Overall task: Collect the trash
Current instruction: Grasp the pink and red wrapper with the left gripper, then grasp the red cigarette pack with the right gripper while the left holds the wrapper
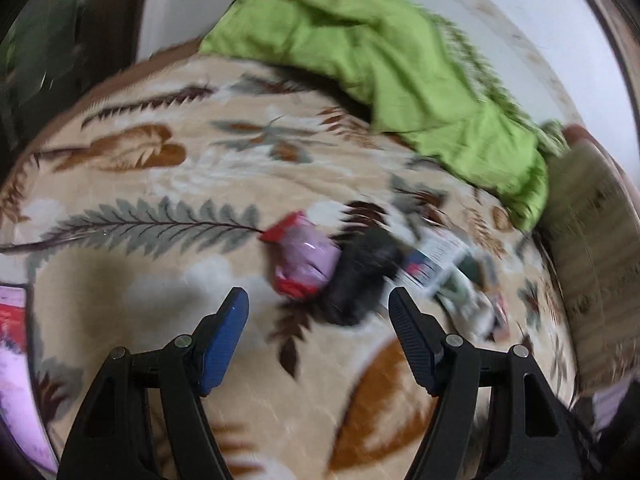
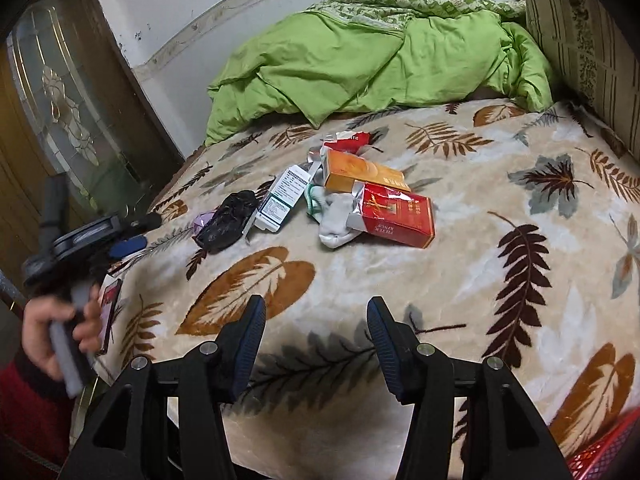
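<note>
Trash is lying in a loose heap on the leaf-patterned bed blanket (image 2: 460, 280), in front of the green quilt (image 2: 360, 60); the left hand-held gripper (image 1: 319, 304), jaws spread wide and empty, is hovering just short of a purple-and-red wrapper (image 1: 302, 258) touching a black crumpled bag (image 1: 360, 276). The right hand-held gripper (image 2: 316, 316), equally wide and empty, is hanging well back from the red cigarette carton (image 2: 394, 216); the left seems the nearer, the wrapper lying straight ahead between its fingers.

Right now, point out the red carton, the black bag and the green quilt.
red carton (image 2: 394, 216), right wrist view, middle of its red top face.
black bag (image 2: 226, 220), right wrist view, centre of the crumpled plastic.
green quilt (image 2: 360, 60), right wrist view, middle of the heaped fabric.
</note>
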A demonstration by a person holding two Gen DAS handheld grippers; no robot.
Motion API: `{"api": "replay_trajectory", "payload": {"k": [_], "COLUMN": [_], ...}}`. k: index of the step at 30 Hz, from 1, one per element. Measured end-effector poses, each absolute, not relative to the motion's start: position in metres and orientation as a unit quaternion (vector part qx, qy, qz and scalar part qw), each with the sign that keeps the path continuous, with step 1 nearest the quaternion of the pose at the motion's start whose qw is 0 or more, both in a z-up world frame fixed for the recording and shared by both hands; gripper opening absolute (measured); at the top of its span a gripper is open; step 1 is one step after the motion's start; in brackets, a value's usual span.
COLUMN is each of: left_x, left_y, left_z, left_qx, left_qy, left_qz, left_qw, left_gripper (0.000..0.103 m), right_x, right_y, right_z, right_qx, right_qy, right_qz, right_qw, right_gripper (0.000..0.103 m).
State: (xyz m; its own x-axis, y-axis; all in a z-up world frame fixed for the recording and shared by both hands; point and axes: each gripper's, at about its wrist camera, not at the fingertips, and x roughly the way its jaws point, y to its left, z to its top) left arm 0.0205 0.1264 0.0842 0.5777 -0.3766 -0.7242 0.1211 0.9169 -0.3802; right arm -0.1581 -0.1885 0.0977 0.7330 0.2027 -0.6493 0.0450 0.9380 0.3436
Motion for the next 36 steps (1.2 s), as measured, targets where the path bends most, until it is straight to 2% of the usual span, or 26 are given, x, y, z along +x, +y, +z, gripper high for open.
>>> {"api": "replay_trajectory", "payload": {"k": [4, 8, 16, 18, 20, 29, 36], "left_x": [0.061, 0.083, 0.083, 0.080, 0.077, 0.026, -0.026], "left_y": [0.132, 0.123, 0.089, 0.089, 0.092, 0.093, 0.071], "left_z": [0.066, 0.049, 0.034, 0.038, 0.041, 0.081, 0.094], "left_qx": [-0.182, -0.198, -0.177, -0.169, -0.167, -0.158, -0.157], "left_qy": [0.454, 0.477, 0.481, 0.468, 0.461, 0.408, 0.391], "left_qz": [-0.135, -0.141, -0.156, -0.155, -0.153, -0.185, -0.222], "left_qw": [0.862, 0.845, 0.845, 0.854, 0.858, 0.880, 0.879], "left_gripper": [0.071, 0.062, 0.061, 0.038, 0.037, 0.037, 0.037], "right_x": [-0.158, -0.156, -0.142, -0.132, -0.119, -0.037, 0.009], "right_y": [-0.195, -0.202, -0.217, -0.222, -0.229, -0.285, -0.303], "right_z": [0.095, 0.094, 0.089, 0.089, 0.087, 0.069, 0.030], "right_qx": [0.187, 0.204, 0.244, 0.233, 0.221, 0.266, 0.315], "right_qy": [0.363, 0.360, 0.370, 0.377, 0.386, 0.394, 0.419], "right_qz": [0.046, 0.048, 0.048, 0.042, 0.035, 0.072, 0.096], "right_qw": [0.912, 0.909, 0.895, 0.896, 0.895, 0.877, 0.846], "right_gripper": [0.057, 0.057, 0.058, 0.063, 0.077, 0.077, 0.077]}}
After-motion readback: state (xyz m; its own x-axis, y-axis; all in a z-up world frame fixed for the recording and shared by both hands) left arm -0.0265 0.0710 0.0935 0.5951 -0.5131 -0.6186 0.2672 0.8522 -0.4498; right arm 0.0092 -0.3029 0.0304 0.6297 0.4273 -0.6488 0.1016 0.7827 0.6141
